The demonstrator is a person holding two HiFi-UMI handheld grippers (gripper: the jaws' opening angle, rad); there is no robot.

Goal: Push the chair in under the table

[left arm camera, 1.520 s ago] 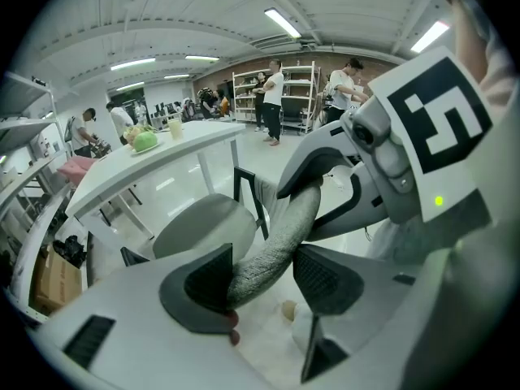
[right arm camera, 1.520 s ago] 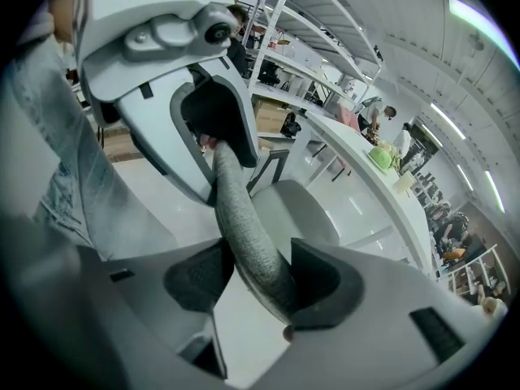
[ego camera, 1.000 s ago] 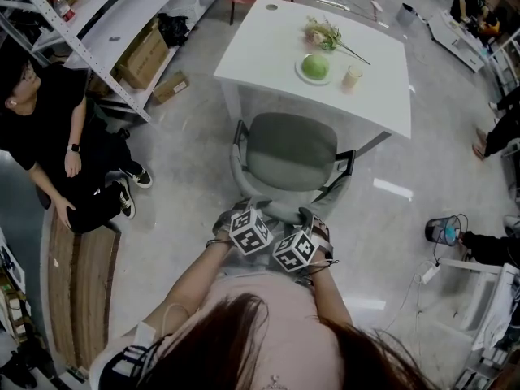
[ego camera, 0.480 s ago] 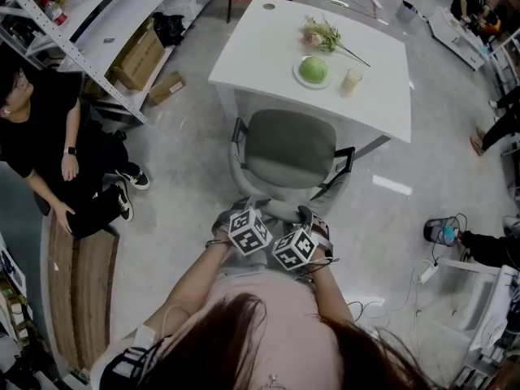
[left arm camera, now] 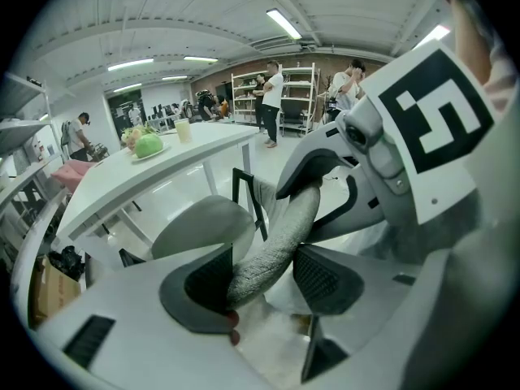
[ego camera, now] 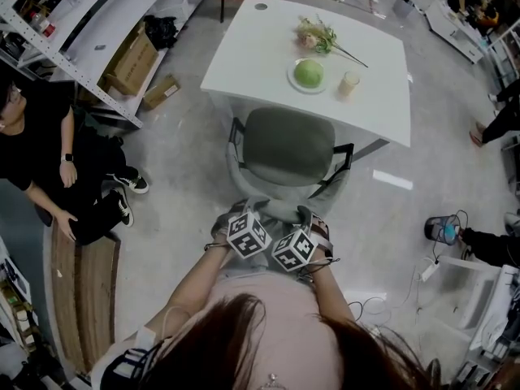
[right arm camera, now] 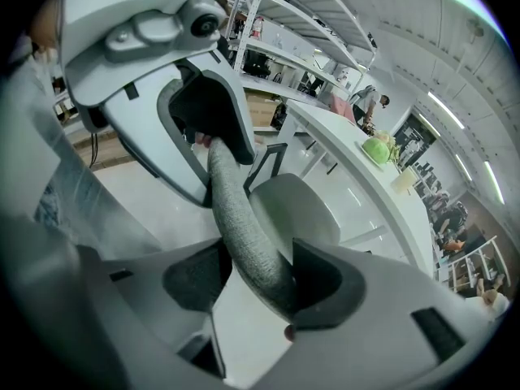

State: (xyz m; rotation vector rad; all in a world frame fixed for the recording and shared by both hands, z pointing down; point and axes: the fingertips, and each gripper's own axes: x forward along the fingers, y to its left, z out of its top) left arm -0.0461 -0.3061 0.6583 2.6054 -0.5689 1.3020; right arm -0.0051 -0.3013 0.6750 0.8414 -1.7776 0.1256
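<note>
Seen from above, the grey padded swivel chair point(ego camera: 290, 145) stands with its seat front at the near edge of the white rectangular table point(ego camera: 252, 47). Only the gripper views show the hold. The left gripper point(left arm camera: 264, 279) and right gripper point(right arm camera: 256, 279) each straddle the backrest rim point(left arm camera: 280, 234), jaws apart, one pad touching it.

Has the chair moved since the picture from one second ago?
Yes. The chair has gone forward, towards the table: its seat front now meets the table's near edge, where a gap showed before.
</note>
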